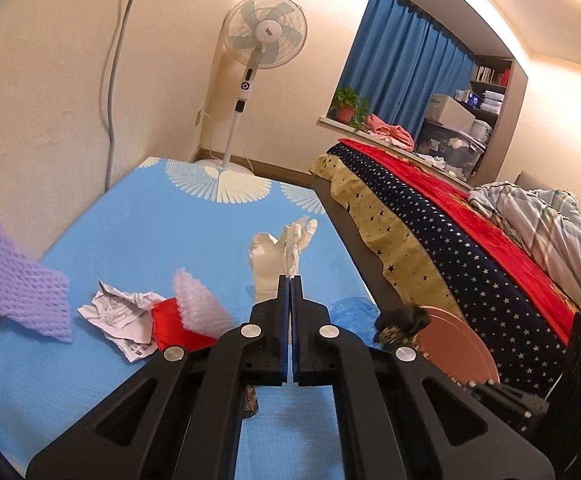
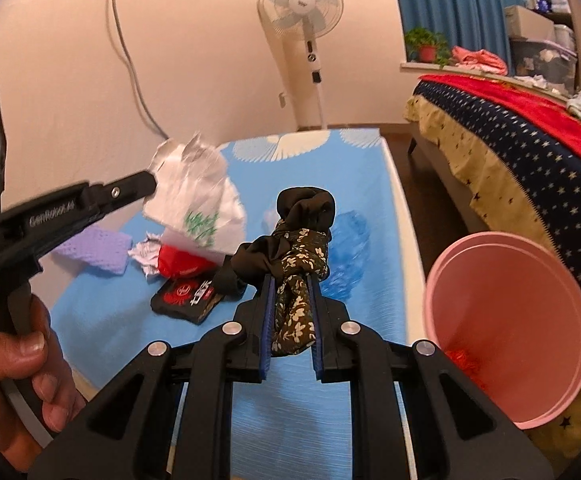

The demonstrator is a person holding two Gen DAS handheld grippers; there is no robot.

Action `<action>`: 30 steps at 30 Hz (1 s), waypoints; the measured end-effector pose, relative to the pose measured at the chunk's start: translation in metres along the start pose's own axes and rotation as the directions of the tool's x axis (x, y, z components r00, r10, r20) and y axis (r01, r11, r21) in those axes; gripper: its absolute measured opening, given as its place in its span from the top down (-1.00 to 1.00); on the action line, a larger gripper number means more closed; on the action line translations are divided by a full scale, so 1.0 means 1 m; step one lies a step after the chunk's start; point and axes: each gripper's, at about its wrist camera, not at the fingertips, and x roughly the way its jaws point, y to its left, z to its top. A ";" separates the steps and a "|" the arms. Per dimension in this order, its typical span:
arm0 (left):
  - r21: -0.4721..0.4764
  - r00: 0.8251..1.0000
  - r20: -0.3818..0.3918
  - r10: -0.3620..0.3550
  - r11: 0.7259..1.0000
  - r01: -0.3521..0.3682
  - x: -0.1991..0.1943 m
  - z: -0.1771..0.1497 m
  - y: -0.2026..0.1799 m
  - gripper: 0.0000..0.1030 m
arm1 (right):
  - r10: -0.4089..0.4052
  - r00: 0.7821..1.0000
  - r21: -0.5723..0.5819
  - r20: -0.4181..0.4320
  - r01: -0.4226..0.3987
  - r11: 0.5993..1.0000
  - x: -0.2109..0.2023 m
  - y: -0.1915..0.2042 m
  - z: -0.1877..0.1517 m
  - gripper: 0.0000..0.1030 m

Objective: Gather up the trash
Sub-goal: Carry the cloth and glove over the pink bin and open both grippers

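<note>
The right gripper (image 2: 290, 280) has its jaws pinched on a bunched dark floral cloth (image 2: 296, 272), lifted over the blue patterned mat (image 2: 290, 420); beside it stands a pink plastic bin (image 2: 530, 420); the left gripper (image 2: 150, 186), jaws fully closed, clamps a crumpled white plastic bag (image 2: 198, 204); beyond lie a red wrapper (image 2: 178, 260), crumpled paper (image 2: 144, 254) and purple foam netting (image 2: 94, 250).

A bare strip of the blue bench (image 2: 330, 420) lies open in front, while crumpled paper (image 1: 118, 316), a red packet (image 2: 178, 262) and purple foam net (image 2: 98, 252) crowd its left; a pink bin (image 2: 506, 312) and the bed (image 2: 530, 140) wall off the right.
</note>
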 end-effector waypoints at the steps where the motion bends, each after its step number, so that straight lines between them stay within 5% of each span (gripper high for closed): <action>1: 0.004 1.000 0.003 -0.002 1.000 0.002 -0.002 0.000 -0.001 0.99 | -0.007 1.000 0.003 0.007 0.007 1.000 -0.004 -0.002 0.001 0.69; 30: 0.110 0.995 0.025 -0.093 0.990 0.090 -0.047 -0.010 -0.052 0.99 | -0.245 0.967 0.037 0.075 0.242 0.969 -0.075 -0.040 0.018 0.69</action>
